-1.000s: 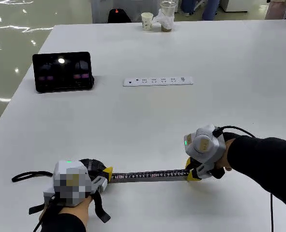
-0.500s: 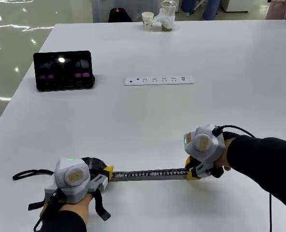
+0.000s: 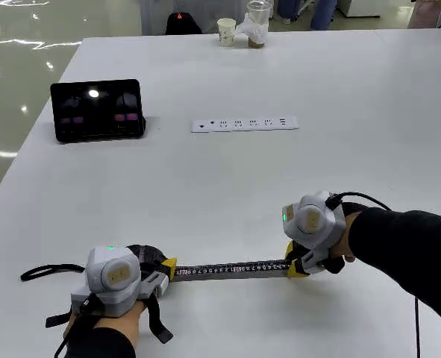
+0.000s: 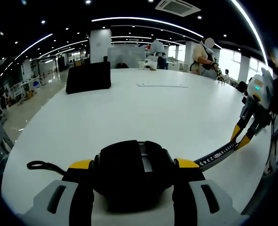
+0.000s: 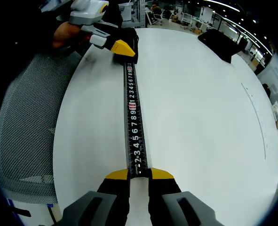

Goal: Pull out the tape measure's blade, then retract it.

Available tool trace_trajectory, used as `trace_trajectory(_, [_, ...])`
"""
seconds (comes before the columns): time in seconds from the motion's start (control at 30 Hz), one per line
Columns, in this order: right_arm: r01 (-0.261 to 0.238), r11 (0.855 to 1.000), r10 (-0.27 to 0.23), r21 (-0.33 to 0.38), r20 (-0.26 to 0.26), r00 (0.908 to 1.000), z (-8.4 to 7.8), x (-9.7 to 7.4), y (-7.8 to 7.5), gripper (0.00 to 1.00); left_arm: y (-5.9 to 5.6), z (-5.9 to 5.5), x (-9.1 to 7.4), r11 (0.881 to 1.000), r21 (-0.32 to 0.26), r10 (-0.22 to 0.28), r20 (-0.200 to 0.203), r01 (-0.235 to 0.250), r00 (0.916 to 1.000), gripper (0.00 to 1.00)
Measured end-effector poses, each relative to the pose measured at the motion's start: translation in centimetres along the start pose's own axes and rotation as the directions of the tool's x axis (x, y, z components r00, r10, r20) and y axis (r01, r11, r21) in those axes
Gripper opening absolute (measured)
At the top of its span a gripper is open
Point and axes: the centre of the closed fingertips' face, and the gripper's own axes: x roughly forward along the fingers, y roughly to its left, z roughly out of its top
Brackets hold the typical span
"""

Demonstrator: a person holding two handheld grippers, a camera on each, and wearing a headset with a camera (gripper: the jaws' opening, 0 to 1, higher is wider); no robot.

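- Head view: at the lower left of the frame the left gripper (image 3: 163, 270) had its yellow-tipped jaws clamped on the tape measure's black case (image 3: 145, 256), which sat on the white table (image 3: 205, 194). The blade (image 3: 227, 269) lay extended flat across the table toward the lower right, where the right gripper (image 3: 290, 262) pinched its end. A tablet (image 3: 97, 110) stood at the upper left, a power strip (image 3: 244, 124) lay at the upper middle and a paper cup (image 3: 227, 31) stood at the top edge
- Left gripper view: the case sat at the bottom centre with both jaw tips pressed against its sides. The blade ran to the right gripper at the right edge, and a black strap (image 4: 44, 165) lay at the lower left
- Right gripper view: at the bottom centre the jaws were closed on the tip of the blade, which ran straight up the frame to the case at the upper left
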Motion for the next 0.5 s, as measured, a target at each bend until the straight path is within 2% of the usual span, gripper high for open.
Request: trace_trajectory(0.5, [0.0,1.0,0.0,-0.002,-0.019,0.9998,0.28,0.19,-0.06,0.12,-0.03,-0.09,0.04,1.0,0.002,-0.001,-0.012,0.001,0.9999,0.63])
